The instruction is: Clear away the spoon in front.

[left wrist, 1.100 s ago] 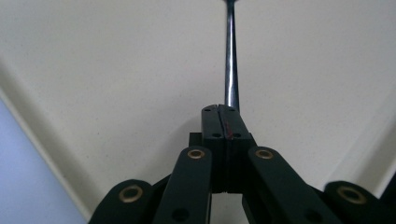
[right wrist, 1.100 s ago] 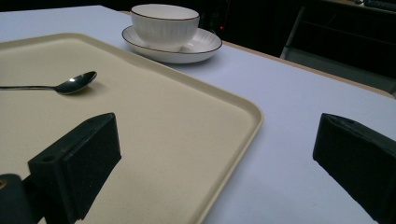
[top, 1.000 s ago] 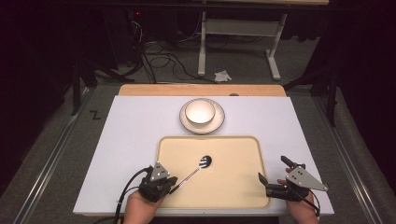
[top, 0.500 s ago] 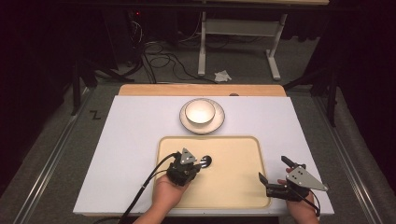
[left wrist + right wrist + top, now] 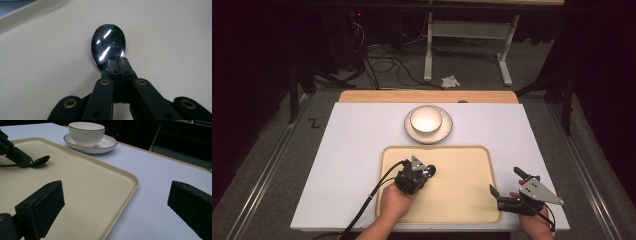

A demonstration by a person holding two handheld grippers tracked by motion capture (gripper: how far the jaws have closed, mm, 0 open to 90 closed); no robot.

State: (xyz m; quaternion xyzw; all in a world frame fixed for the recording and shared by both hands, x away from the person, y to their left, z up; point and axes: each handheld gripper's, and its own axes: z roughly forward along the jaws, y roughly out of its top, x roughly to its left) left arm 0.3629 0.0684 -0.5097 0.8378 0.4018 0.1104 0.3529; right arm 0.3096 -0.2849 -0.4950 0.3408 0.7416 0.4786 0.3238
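Polished dark metal, a spoon [image 5: 108, 45] lay on the cream tray [image 5: 462, 205], its bowl pointing away from the person and towards the far rim. The left gripper [image 5: 117, 62] was clenched on the spoon's neck, its two black jaws pressed together right where bowl meets handle; the handle itself was hidden beneath the gripper. In the high view this gripper [image 5: 422, 172] sat over the tray's left half, with the spoon's bowl [image 5: 430, 171] poking out just beyond it. The spoon appeared to rest on the tray rather than hang above it, though the contact was hard to judge.

Beyond the tray's far edge, on the white table [image 5: 352, 150], stood a white bowl [image 5: 426, 119] on a saucer [image 5: 445, 131], apparently empty.

The right gripper [image 5: 507, 186] hovered at the tray's right corner nearest the person, its jaws spread wide and holding nothing.

Judging from this, the grasp looked made; lifting the spoon and carrying it, probably to the bowl, remained.
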